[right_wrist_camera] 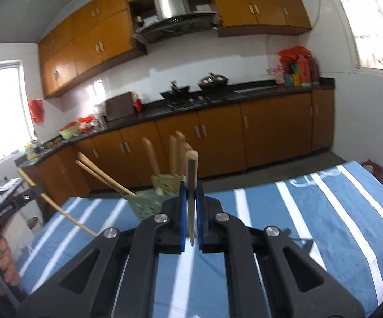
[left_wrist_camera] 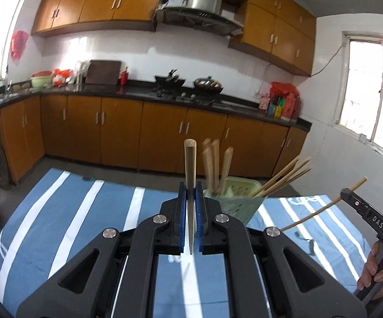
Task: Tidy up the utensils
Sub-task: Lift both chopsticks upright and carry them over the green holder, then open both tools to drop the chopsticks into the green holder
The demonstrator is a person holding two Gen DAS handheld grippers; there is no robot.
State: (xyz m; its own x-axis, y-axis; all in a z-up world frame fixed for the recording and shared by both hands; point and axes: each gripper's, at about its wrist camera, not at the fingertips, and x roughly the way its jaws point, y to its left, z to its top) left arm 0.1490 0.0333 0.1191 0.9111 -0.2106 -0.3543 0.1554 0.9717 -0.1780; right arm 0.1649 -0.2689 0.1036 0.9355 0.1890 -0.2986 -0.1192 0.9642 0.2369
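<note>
We see orange-brown cabinets under a dark tabletop bearing two woks and a cutting board; a steel range hood hangs above, red bags at the corner.

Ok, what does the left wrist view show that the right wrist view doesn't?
Left wrist only: the right gripper from outside, shut on a thin chopstick, and the right hand holding it. Right wrist only: the left gripper from outside, shut on the other chopstick. Both: the green holder of chopsticks and wooden handles on the blue striped cloth.
</note>
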